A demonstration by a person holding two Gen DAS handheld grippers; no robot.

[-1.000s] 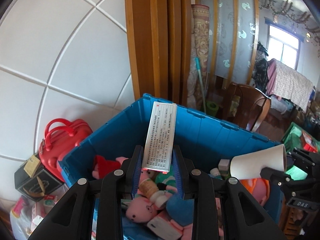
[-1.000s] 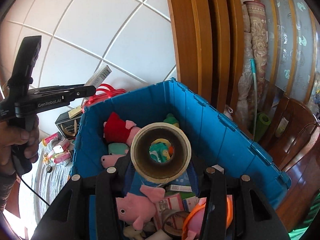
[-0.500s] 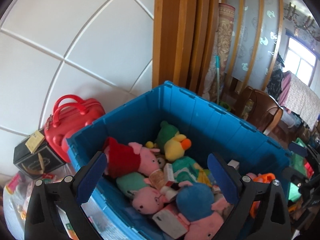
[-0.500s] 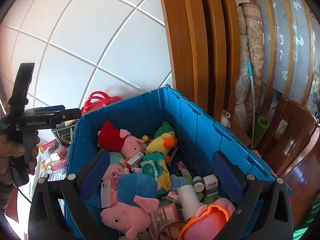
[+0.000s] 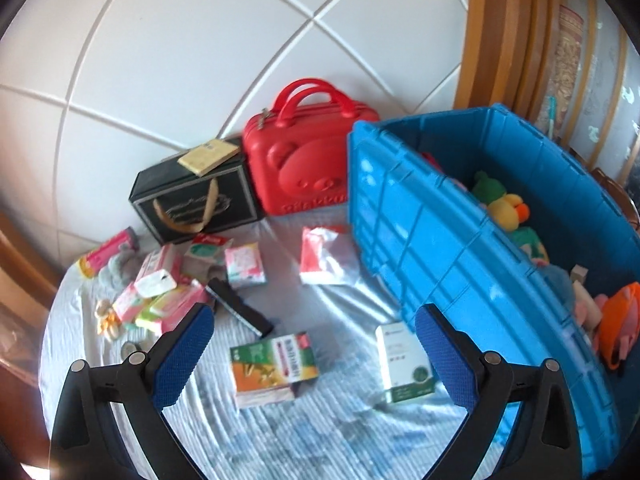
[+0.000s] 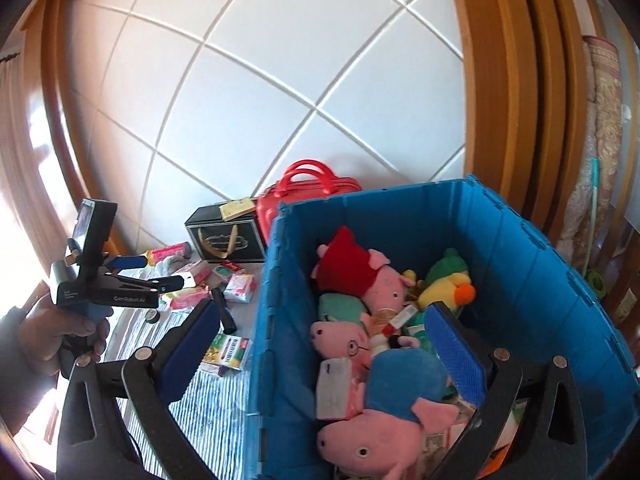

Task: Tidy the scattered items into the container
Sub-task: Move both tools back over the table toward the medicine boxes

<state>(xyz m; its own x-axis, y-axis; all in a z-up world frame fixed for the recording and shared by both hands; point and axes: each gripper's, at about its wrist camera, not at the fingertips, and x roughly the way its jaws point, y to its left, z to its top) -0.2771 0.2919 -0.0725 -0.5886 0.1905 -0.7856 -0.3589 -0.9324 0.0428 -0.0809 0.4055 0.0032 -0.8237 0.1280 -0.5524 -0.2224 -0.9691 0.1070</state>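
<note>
Both the left gripper (image 5: 314, 354) and right gripper (image 6: 334, 354) gape empty, while boxes (image 5: 274, 364) lie scattered on the cloth beside the bin (image 5: 460, 264), where a careless grab risks bunching the fabric.

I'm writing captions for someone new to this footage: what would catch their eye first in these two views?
The big blue container, packed with pink pig plush toys and a yellow-and-green duck, dominates the right. Behind its left corner, against the white tiled wall, stands a bright red bear-faced case beside a black gift box. On the striped cloth in front of them, small boxes and packets lie scattered, an orange-and-green box nearest the left gripper.
</note>
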